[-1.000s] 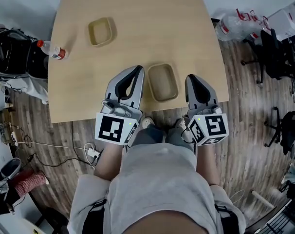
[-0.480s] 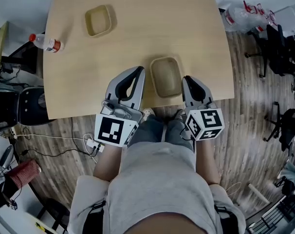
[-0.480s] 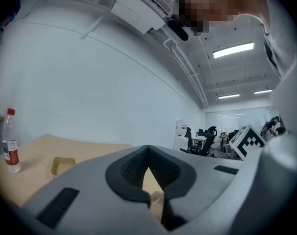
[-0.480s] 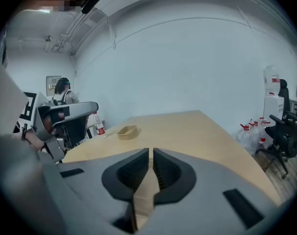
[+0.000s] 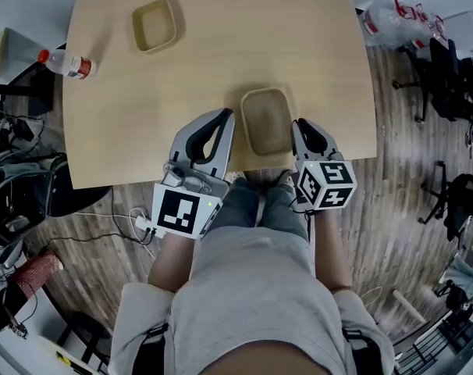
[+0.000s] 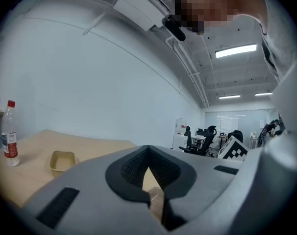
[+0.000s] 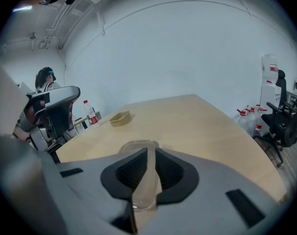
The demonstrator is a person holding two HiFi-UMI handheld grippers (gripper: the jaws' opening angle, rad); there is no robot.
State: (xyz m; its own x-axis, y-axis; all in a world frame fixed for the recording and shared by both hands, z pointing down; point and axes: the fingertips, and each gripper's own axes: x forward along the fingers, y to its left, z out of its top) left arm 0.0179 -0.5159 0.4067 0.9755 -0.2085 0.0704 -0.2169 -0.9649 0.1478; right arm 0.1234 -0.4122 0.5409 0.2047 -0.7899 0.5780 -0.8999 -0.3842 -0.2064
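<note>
While the shallow tan tray (image 5: 266,120) sits ungrasped on the pale wooden desk (image 5: 221,53), left tool (image 5: 225,115) is closed, right tool (image 5: 300,124) barely parted, both empty.

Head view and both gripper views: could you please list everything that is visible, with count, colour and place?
table: one, light wood, centre of the head view
near tray: one, tan, at the table's near edge, between the grippers
far tray: one, tan, far left part of the table
water bottle: one, clear with red cap and label, at the table's left edge
pack of bottles: several, clear with red, on the floor at upper right
office chairs: at least two, black, floor at right
plug strip: one, white, with cable, floor at left
shirt: one, grey, on the person
left gripper: grey, jaws shut, empty, left of the near tray
right gripper: grey, jaws a narrow gap apart, right of the near tray
</note>
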